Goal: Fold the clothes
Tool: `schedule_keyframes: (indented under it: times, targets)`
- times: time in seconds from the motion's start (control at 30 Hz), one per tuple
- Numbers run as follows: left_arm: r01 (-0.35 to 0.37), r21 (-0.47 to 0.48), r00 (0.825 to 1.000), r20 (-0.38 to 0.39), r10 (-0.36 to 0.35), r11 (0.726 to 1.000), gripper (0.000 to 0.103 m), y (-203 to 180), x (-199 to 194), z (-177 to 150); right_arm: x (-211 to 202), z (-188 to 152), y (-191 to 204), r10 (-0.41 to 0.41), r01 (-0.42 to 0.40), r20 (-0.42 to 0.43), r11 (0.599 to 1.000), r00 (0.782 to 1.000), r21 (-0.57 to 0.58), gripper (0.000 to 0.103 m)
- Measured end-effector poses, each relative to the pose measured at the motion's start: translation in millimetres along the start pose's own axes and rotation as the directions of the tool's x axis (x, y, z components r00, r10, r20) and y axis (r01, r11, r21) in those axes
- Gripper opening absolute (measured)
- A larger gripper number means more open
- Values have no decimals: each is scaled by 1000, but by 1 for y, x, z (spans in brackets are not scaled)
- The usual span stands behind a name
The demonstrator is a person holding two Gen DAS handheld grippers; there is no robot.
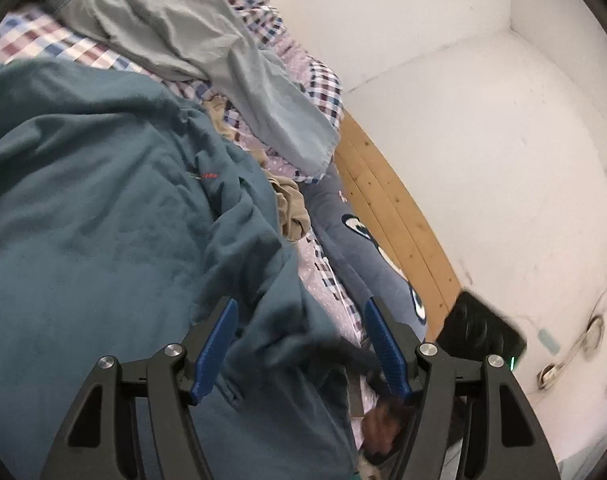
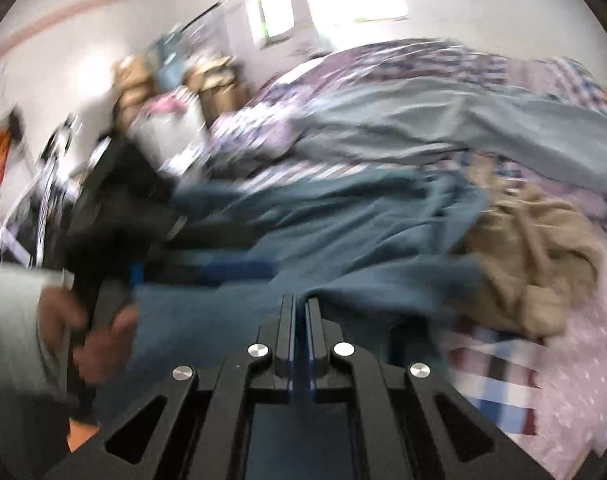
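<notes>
Bed (image 1: 35, 36) with checked sheet, clothes heaped loose. Teal garment (image 1: 103, 200) on top, unfolded. Left gripper (image 1: 299, 344) spread over it; right gripper (image 2: 299, 320) pinching its edge. Folding barely started.

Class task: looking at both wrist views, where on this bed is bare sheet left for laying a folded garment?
One bare patch of checked sheet lies beside the tan garment. Elsewhere is crowded: teal garment, grey garment, blue pillow.
</notes>
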State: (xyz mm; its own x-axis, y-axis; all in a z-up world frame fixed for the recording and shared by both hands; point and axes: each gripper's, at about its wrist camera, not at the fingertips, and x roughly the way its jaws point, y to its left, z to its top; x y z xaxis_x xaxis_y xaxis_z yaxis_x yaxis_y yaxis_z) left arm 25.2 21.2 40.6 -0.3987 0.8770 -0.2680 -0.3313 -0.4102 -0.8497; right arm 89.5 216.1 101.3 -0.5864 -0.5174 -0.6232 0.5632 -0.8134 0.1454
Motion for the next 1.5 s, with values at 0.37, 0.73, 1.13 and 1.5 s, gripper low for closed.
schedule_keyframes:
  times: [0.37,0.73,1.13,1.5]
  targets:
    - [-167,115,970,-157,184,979,23,-3,32,-14,25,-20,-1,122,-126,-180,992,976,-10,15]
    - [-255,71,957,-125,262,964,19,11,23,-14,-1,-28,-90,14,-4,-18,888,1000,459,44]
    - [-293,55,949,-105,297,955,11,19,19,-12,14,-37,-141,-66,59,-14,763,998,644,44]
    - [-331,-89,944,-34,329,940,8,44,-3,-5,16,-32,-141,-50,-5,65,748,997,664,44]
